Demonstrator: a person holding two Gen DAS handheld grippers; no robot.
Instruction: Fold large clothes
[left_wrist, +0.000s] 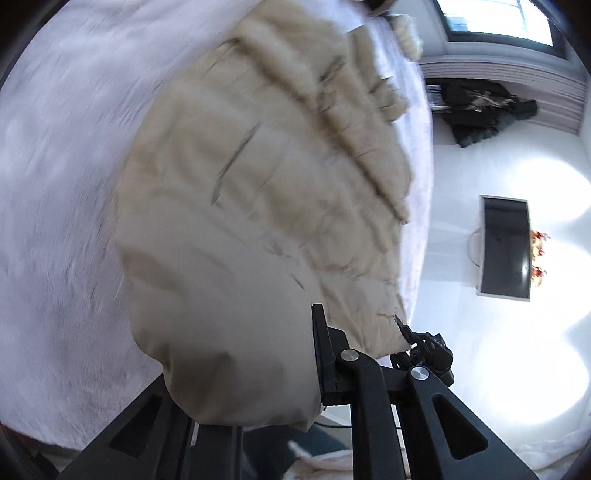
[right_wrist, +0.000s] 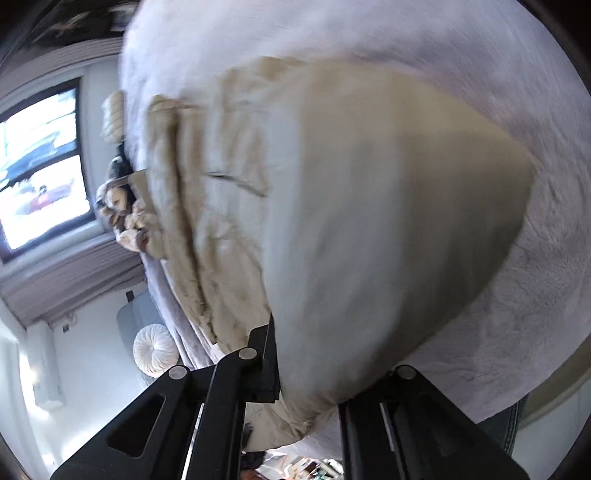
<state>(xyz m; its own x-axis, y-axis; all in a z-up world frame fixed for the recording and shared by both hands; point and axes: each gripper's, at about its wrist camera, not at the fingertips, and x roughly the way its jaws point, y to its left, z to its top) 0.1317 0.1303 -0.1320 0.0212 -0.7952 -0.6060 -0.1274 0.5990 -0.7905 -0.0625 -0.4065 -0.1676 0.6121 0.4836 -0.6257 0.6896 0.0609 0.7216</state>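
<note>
A: Lifting — item one, beige padded jacket (left_wrist: 258, 192), spread on the bed (left_wrist: 55, 184), near edge raised off the pale cover. Step: first fold begun.

B: Holders?

A: My left hand-held gripper (left_wrist: 295, 373) pinches one bunched corner; my right hand-held gripper (right_wrist: 314, 373) is pressed together on the other. Fabric fills both gaps.

B: Next move?

A: I judge both corners must travel together over the jacket's middle, kept level, before I let go.
</note>
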